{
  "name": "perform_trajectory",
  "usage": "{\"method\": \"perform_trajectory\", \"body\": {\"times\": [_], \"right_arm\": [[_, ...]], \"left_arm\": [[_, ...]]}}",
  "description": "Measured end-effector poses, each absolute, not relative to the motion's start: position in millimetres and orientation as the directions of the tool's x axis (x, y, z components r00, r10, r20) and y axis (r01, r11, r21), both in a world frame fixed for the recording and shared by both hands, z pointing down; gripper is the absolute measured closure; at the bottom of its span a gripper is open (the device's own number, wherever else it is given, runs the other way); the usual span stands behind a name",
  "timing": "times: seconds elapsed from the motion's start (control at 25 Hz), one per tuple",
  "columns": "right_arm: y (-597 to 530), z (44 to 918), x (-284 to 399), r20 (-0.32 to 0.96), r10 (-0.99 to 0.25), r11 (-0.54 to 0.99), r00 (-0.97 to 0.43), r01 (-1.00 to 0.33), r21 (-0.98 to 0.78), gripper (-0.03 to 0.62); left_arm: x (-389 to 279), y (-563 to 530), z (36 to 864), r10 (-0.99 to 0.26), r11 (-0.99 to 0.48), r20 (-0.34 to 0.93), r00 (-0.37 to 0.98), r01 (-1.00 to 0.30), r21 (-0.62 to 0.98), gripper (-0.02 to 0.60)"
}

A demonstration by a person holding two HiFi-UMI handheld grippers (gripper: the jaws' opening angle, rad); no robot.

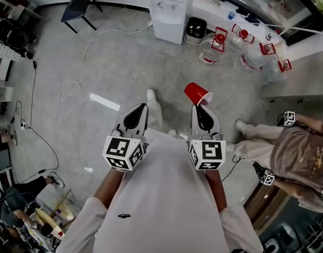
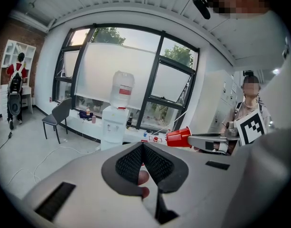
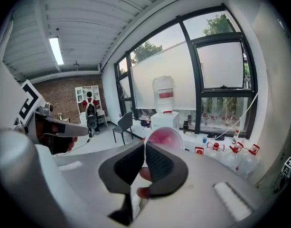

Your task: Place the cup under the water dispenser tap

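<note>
The floor (image 1: 114,62) is grey concrete, and a white cable (image 1: 90,46) lies across it. At the far side stand one white water dispenser (image 1: 170,12) and one dark chair (image 1: 79,4). To the right of the dispenser are four big water bottles (image 1: 211,51) with red tops. The right gripper (image 1: 198,106) has its fingers closed on the rim of the one red cup (image 1: 198,93), which is in the air above the floor, well apart from the dispenser. The fingers of the left gripper (image 1: 143,106) are pressed together with nothing between them.

The red cup (image 1: 197,94) looks like smooth, glossy plastic. The floor (image 1: 124,51) in the upper left is matt grey concrete. The black pads (image 3: 159,164) look rough and matt.
</note>
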State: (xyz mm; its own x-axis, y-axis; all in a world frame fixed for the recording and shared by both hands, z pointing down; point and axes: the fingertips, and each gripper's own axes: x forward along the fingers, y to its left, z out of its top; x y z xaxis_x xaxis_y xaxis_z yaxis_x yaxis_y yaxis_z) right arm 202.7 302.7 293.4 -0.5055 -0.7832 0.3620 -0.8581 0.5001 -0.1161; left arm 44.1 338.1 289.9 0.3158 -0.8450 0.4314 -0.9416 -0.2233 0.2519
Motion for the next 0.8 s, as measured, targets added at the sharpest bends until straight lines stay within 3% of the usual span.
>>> {"method": "perform_trajectory", "body": {"times": [0.8], "right_arm": [[63.1,274.9,43.1,0.362,-0.796,0.49,-0.486,-0.867,-0.085,0.572]], "left_arm": [[-88.4,93.7,273.4,-0.821,-0.307,0.393,0.415,-0.9,0.311,0.575]]}}
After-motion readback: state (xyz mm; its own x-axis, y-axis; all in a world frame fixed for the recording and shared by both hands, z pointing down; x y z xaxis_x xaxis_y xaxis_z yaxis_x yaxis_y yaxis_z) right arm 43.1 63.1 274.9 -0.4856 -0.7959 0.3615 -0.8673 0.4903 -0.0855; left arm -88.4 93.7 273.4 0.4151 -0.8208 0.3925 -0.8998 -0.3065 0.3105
